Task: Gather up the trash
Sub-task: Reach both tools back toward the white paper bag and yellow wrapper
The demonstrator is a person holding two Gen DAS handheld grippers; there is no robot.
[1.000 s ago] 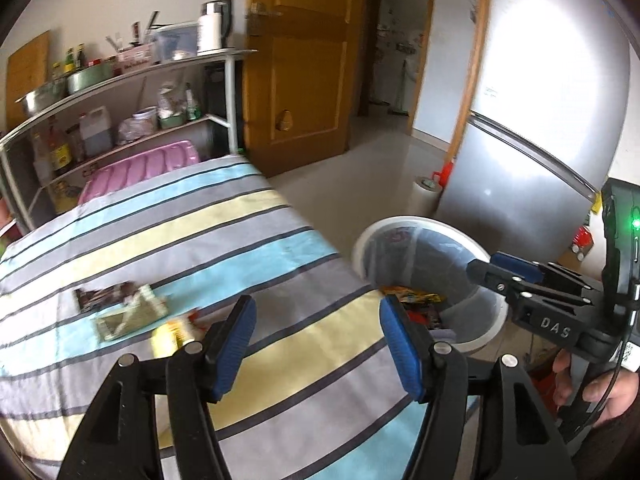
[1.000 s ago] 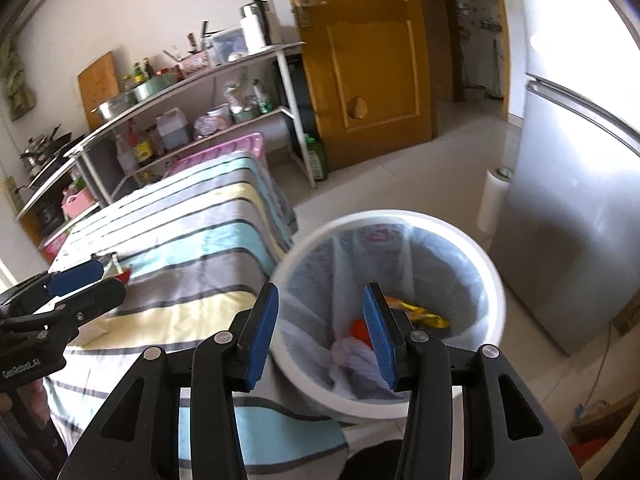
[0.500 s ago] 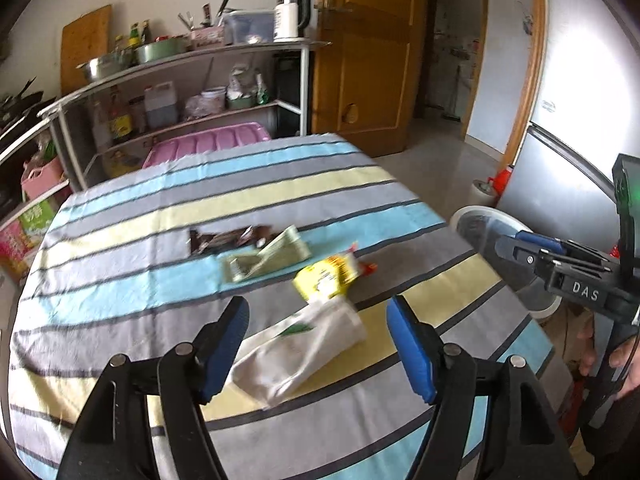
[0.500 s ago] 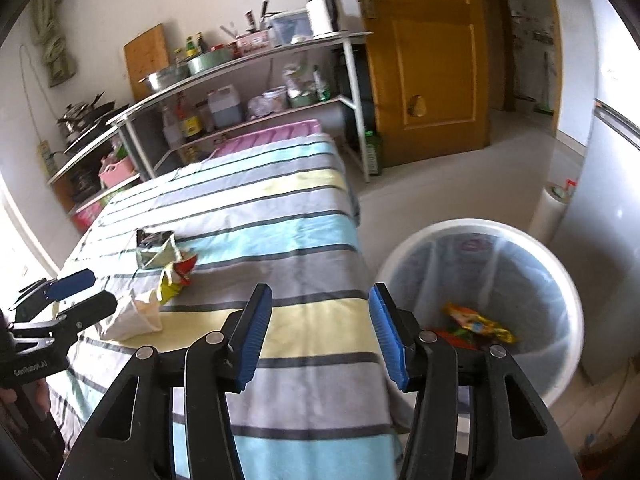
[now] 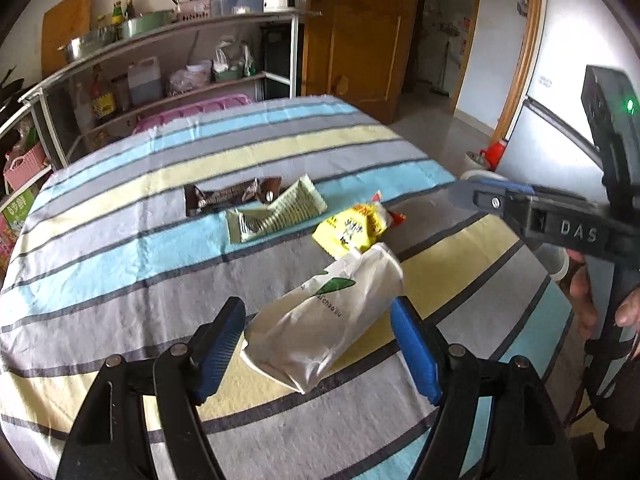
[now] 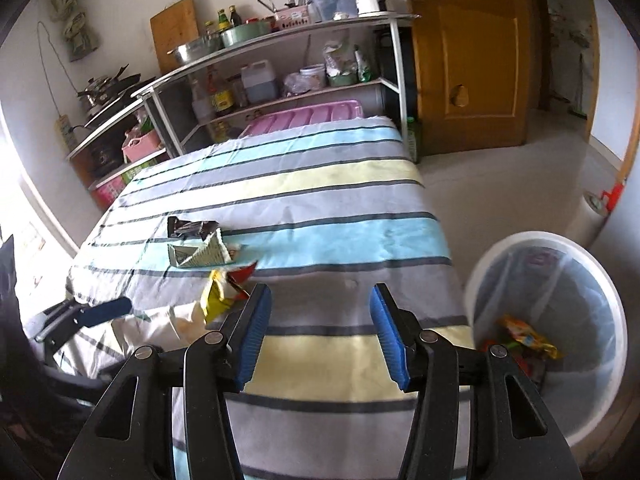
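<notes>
Plainly, "DAS" is read on the right gripper [image 5: 476,196] body in the left wrist view, and "chao liu" plus a green mark are printed on the white bag [image 5: 326,316]; other print is too blurred. The left gripper [image 5: 320,344] is spread wide, holding nothing, with the white bag lying between its blue fingers [image 5: 222,344], untouched as far as can be told. The right gripper [image 6: 316,336] is also held wide open and empty, over the table's near edge. A yellow packet [image 5: 352,228] is touching the bag's far end; a pale green wrapper [image 5: 276,216] and a brown wrapper [image 5: 232,196] are laid just beyond, toward the middle of the striped tablecloth [image 5: 120,240]. The lined trash bin [image 6: 548,320] is seen off the table's right edge, wrappers inside. A metal shelf rack [image 6: 280,40] with bottles is set behind the far edge.
</notes>
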